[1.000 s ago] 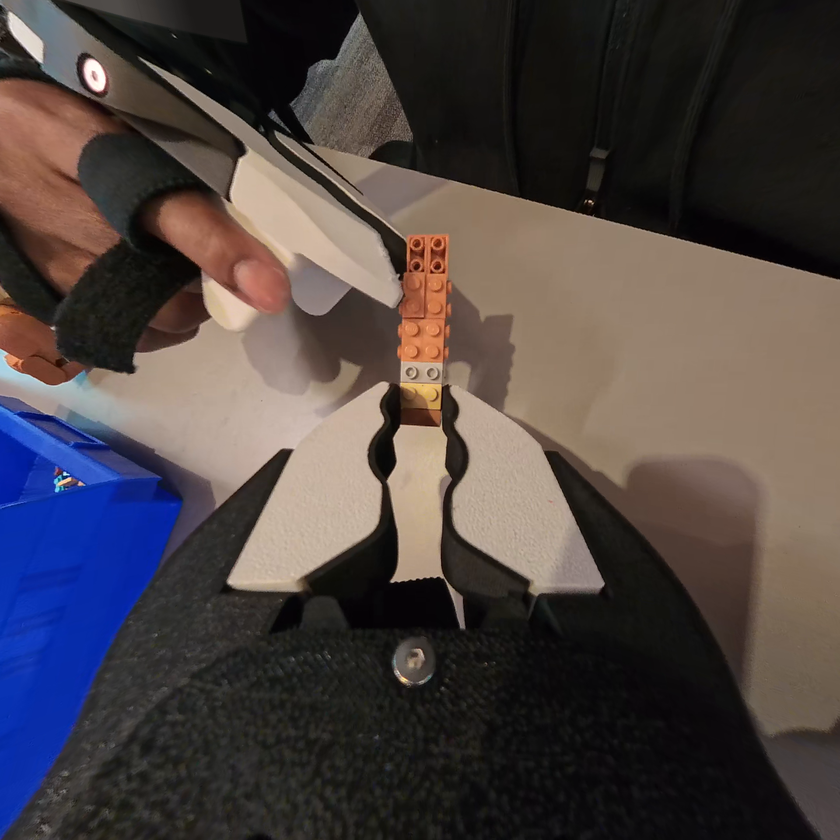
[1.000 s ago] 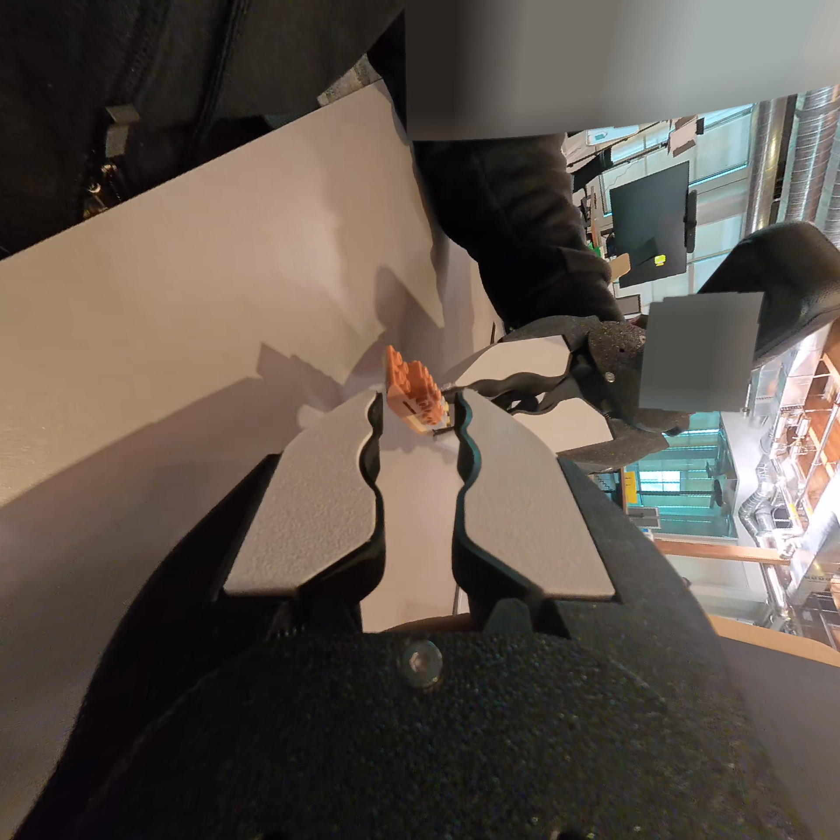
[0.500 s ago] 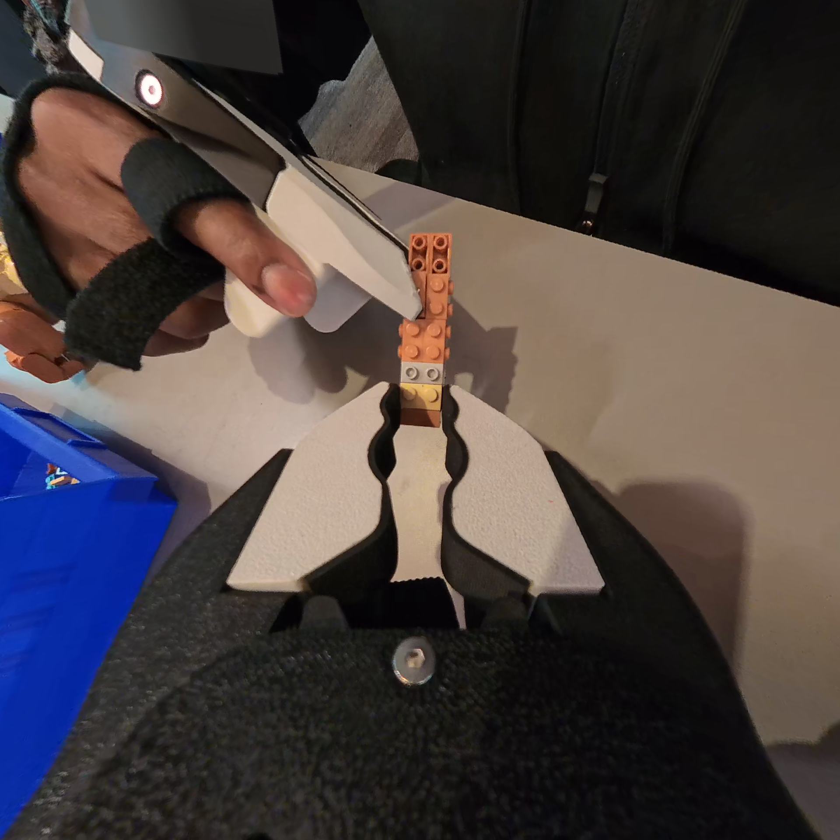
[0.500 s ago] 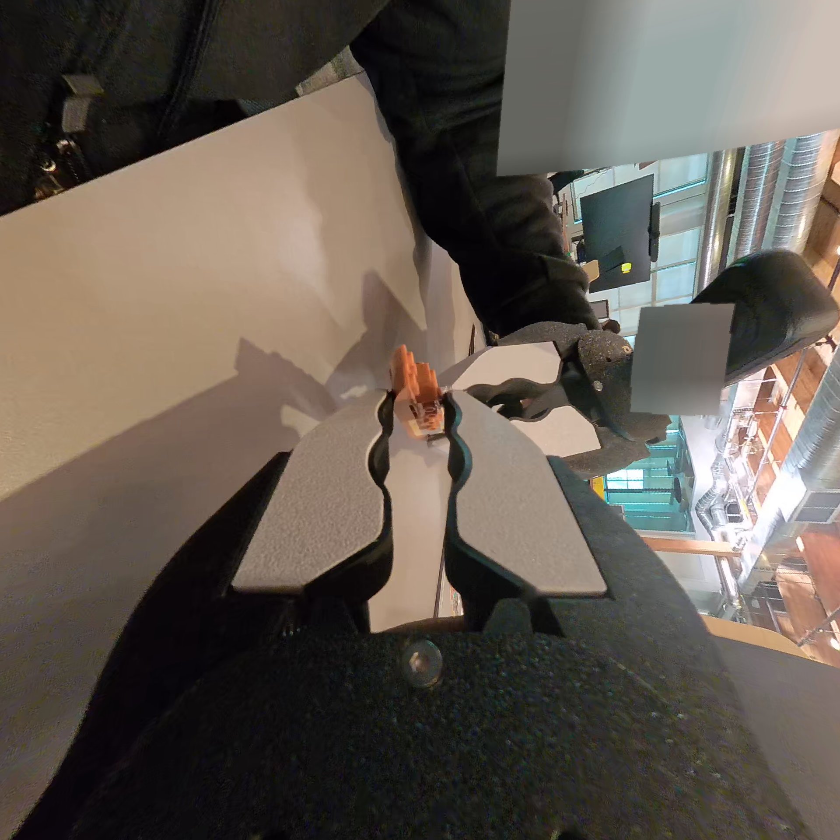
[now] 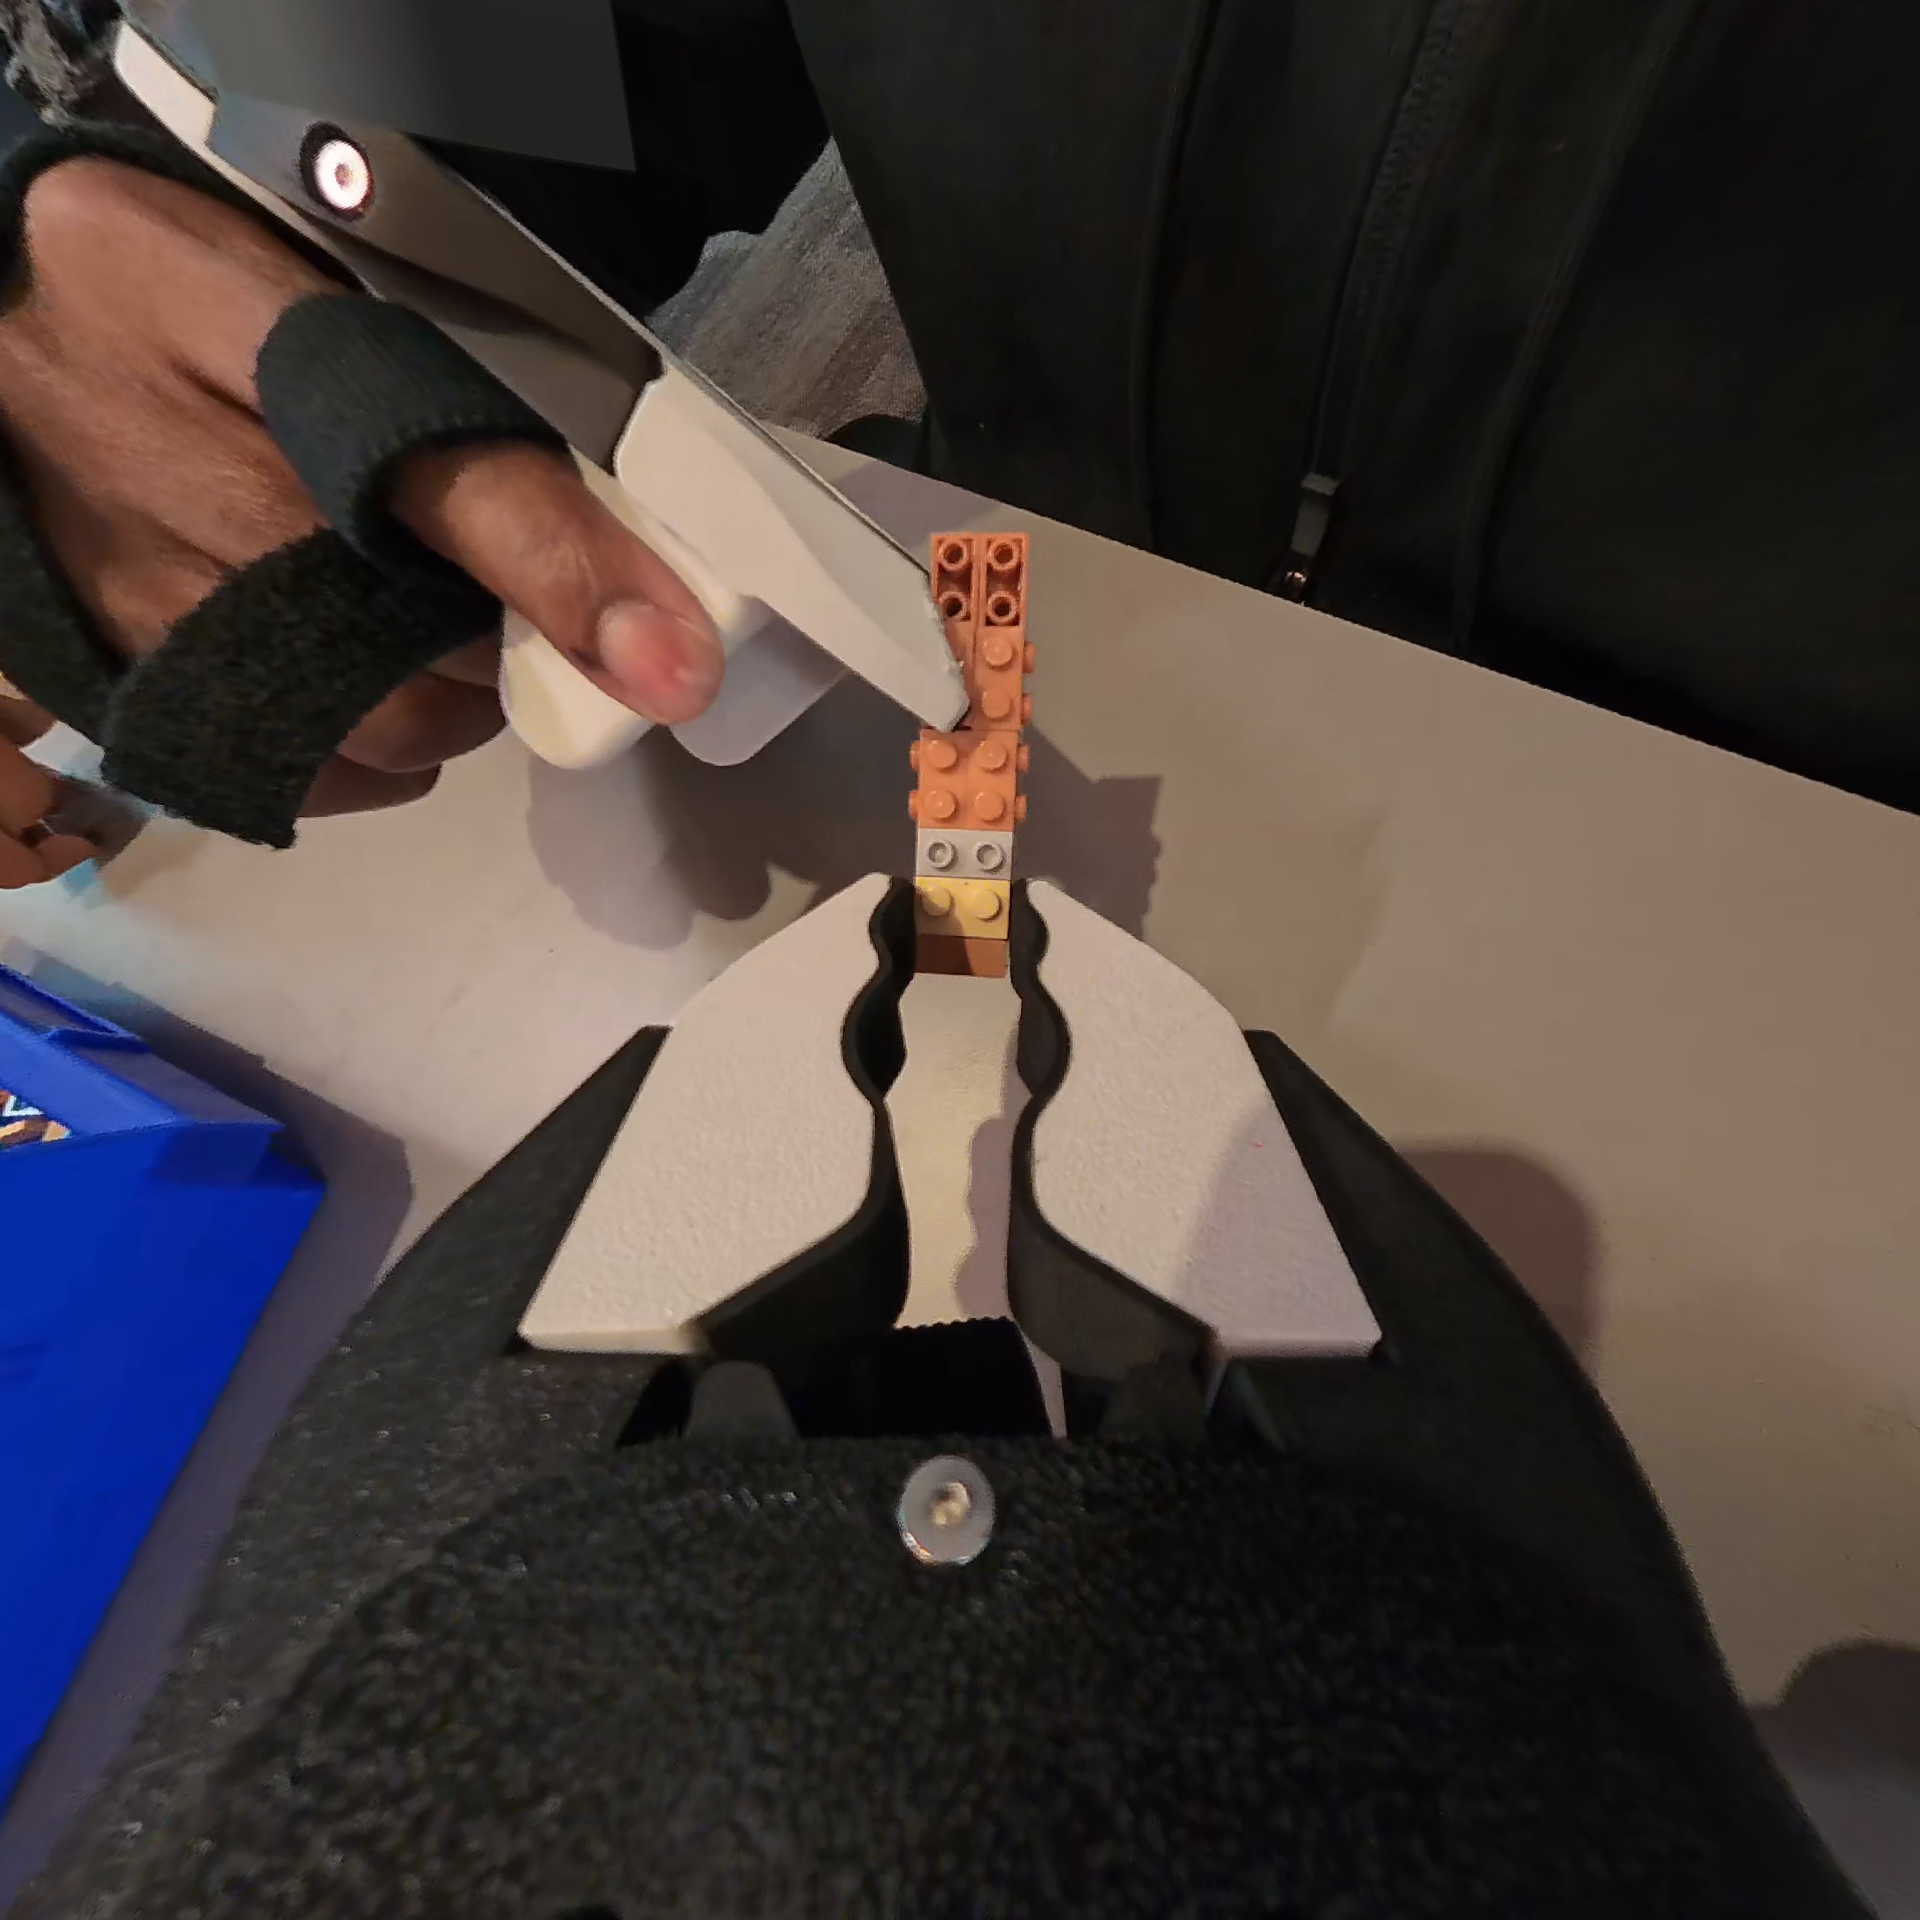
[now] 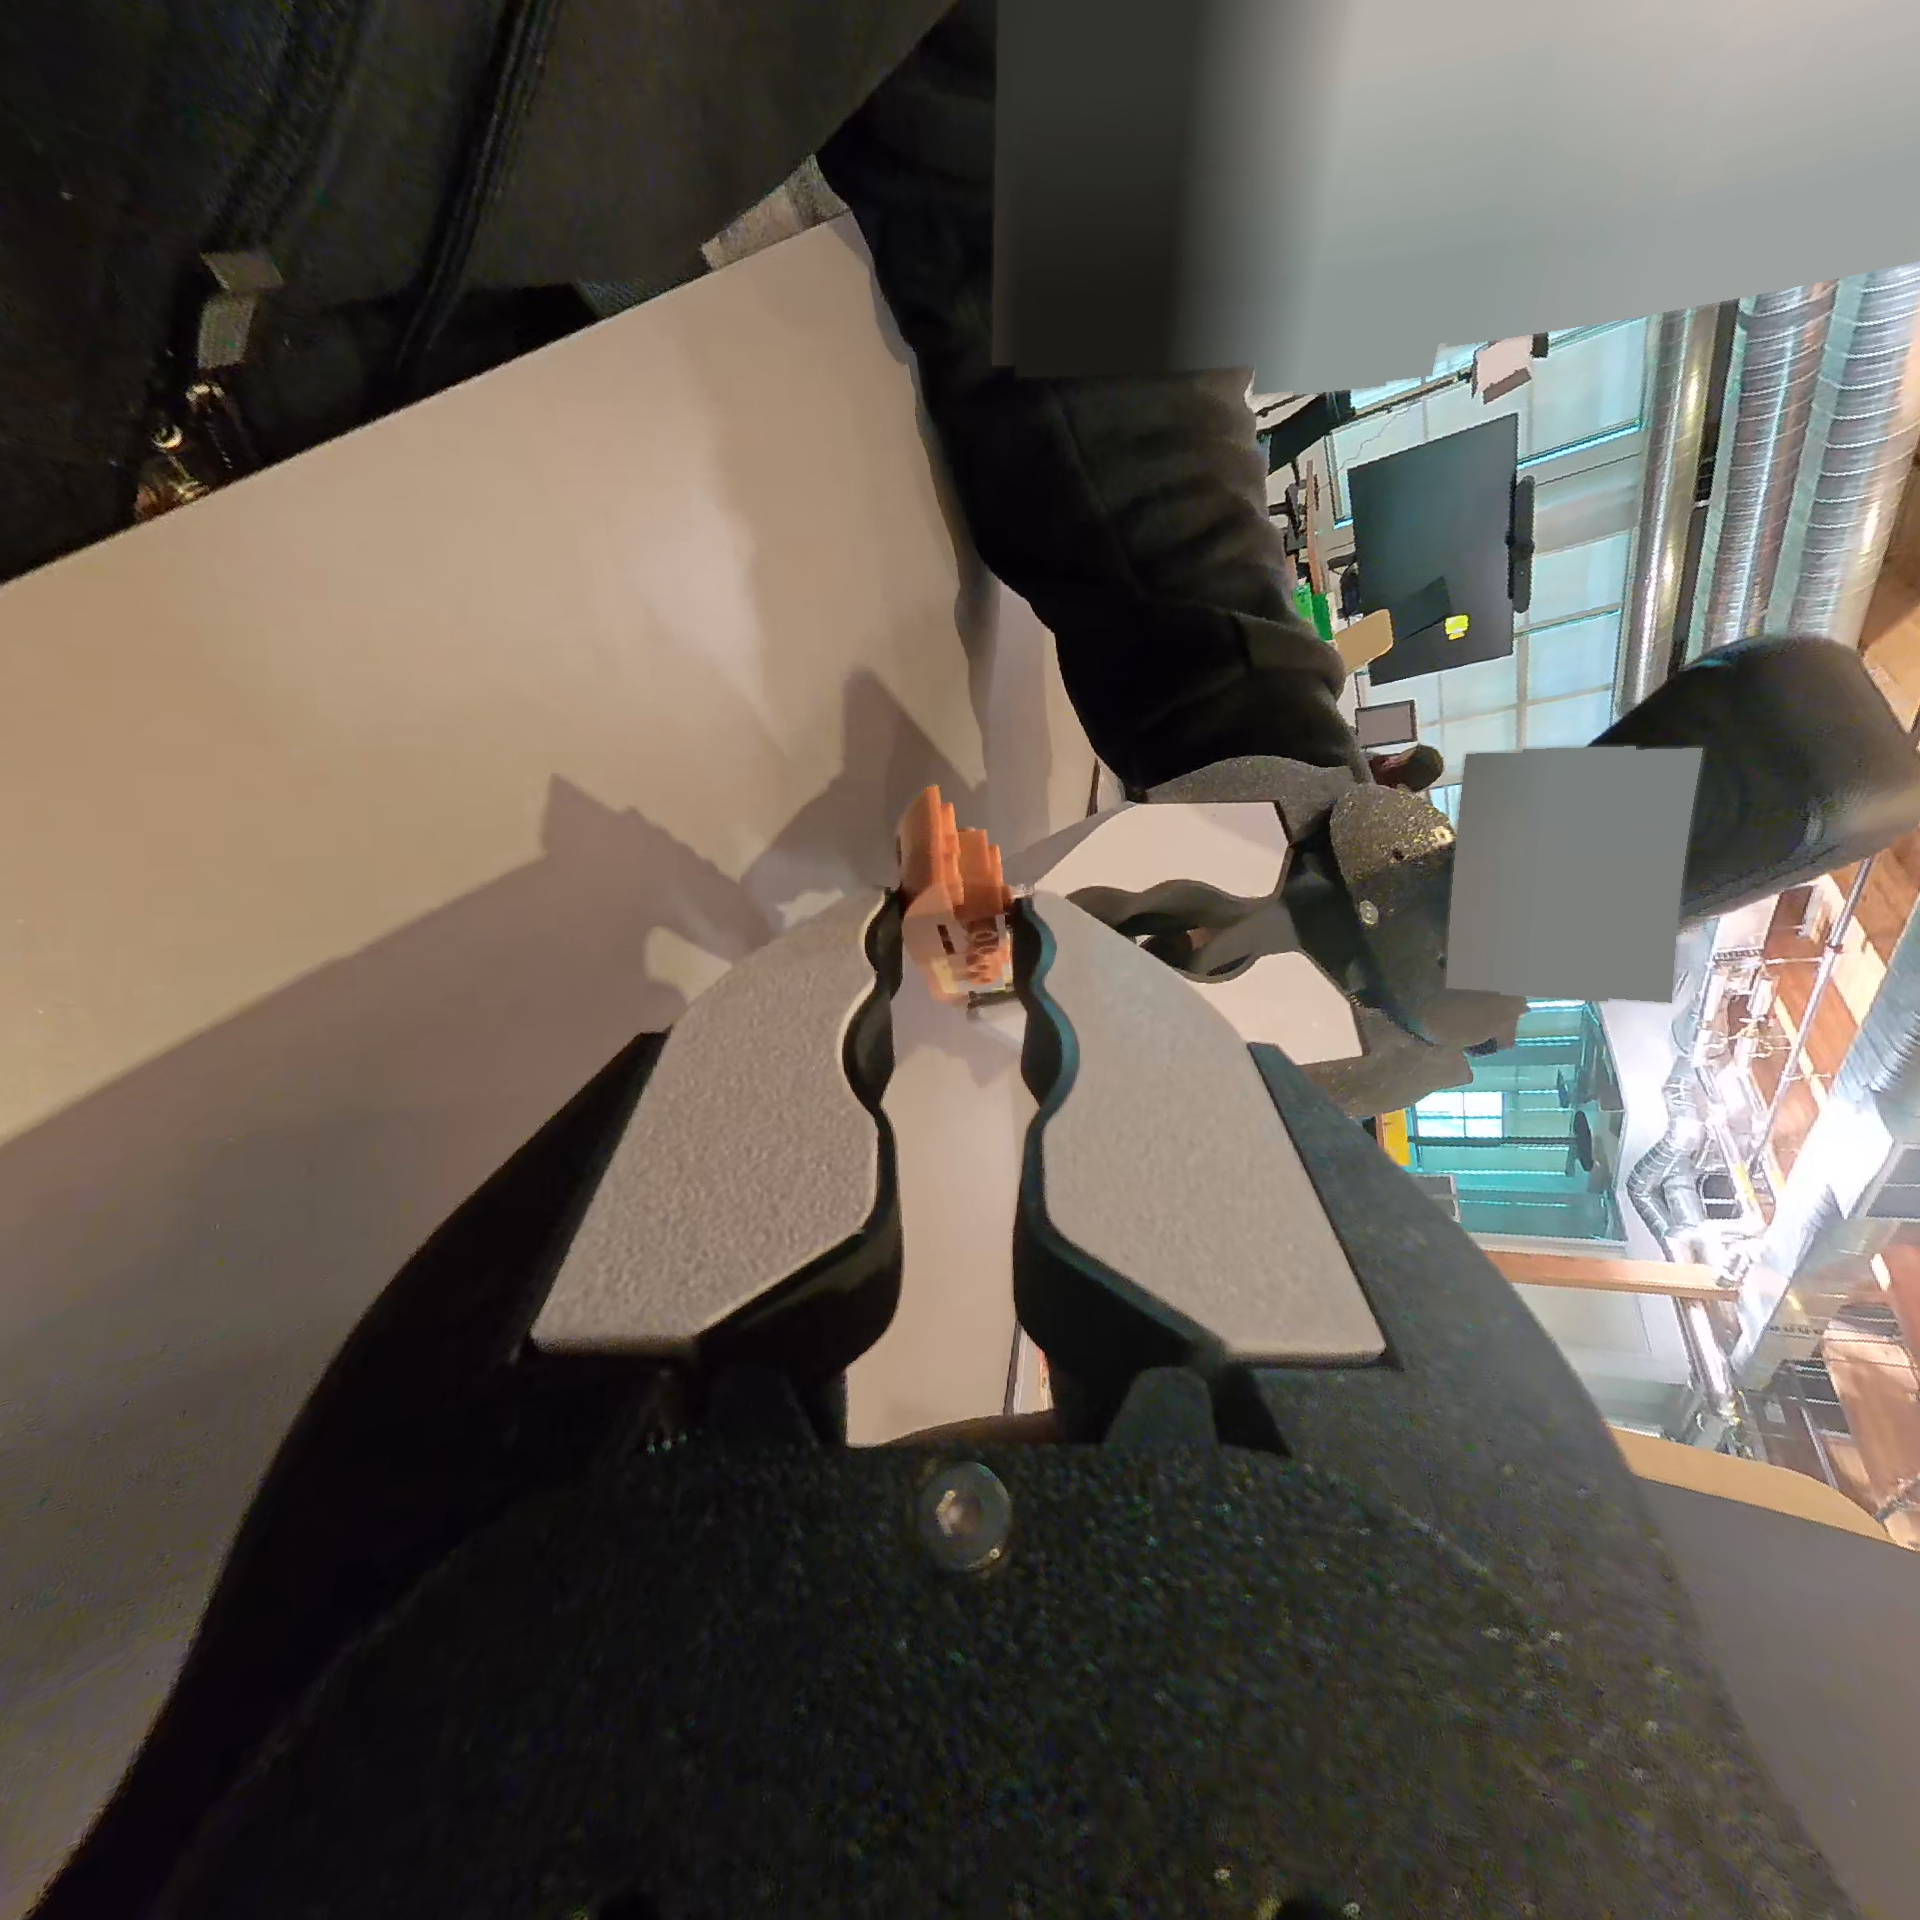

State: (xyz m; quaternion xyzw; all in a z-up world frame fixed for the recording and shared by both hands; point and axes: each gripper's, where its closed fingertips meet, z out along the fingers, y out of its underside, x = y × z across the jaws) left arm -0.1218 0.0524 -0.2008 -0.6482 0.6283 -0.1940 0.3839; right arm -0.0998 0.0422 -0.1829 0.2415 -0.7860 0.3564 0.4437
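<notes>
Bin (image 5: 114, 1340), blue, sits at far left on the grey table (image 5: 1455, 935). The left gripper (image 5: 962, 925) has its 2 jaws nearly closed, pads pressing the yellow and brown bricks at the near end of the brick stack (image 5: 971, 769), steadying it above the table. The right gripper (image 6: 951, 940), equally narrow, clamps the stack's orange far end, seemingly so each end is braced against the other.

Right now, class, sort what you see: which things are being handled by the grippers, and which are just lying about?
Being handled:
- brick stack, orange, grey, yellow and brown
- left gripper, clamping its lower end
- right gripper, gripping its orange upper end

Lying about:
- blue bin
- grey table
</notes>
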